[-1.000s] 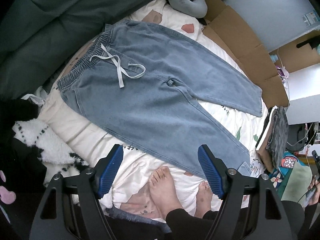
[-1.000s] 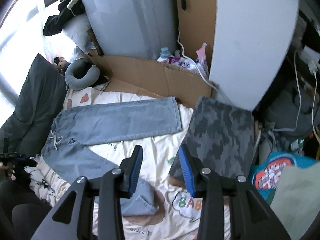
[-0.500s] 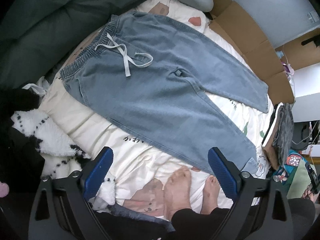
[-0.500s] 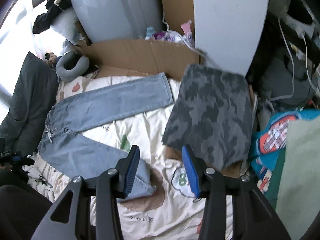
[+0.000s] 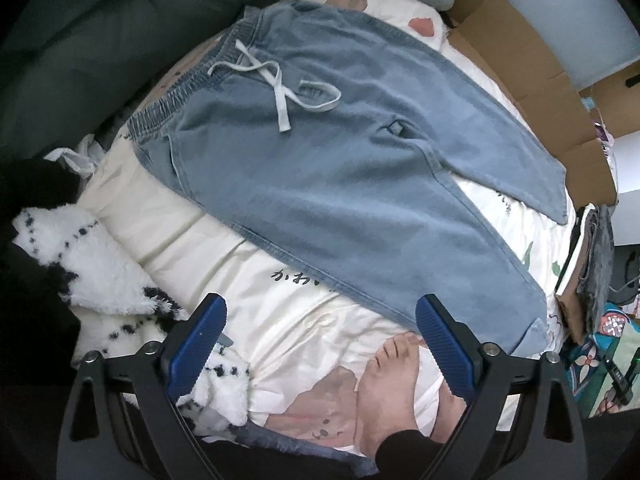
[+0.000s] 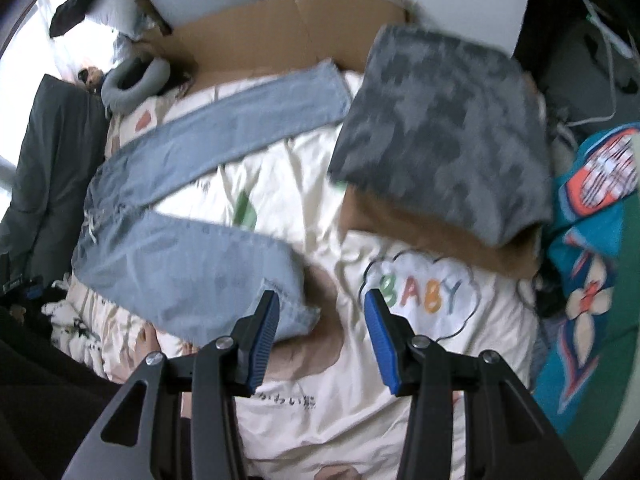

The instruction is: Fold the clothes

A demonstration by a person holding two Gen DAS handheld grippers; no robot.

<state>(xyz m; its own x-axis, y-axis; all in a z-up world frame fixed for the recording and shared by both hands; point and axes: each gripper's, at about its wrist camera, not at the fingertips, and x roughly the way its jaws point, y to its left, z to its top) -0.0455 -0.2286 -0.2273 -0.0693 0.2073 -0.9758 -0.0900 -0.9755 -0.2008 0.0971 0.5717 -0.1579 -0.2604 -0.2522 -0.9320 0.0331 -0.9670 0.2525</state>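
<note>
My left tongs stand wide with nothing between their blue pads, low in the frame over the cream quilt. Only this view shows the waistband of the jeans with its white drawstring, in the upper middle of the picture, and my bare feet on the quilt at the bottom, touching the near hem. A fluffy white and black blanket lies at the left edge, and the dark cushion fills the upper left.

My right tongs are partly apart and grip nothing; the left pad sits over the hem of the near trouser leg, the right pad over bare quilt beside the coloured letters BABY. This view alone shows both legs spread in a V from the left of the frame, the far leg running toward the upper middle. It also shows the folded grey patterned garment at upper right, lying on top of a brown cardboard box; I cannot tell what is inside the box. Flattened cardboard stands behind the far hem, and a grey neck pillow lies at upper left. A teal flowered cloth lies along the right edge. The picture is somewhat blurred
</note>
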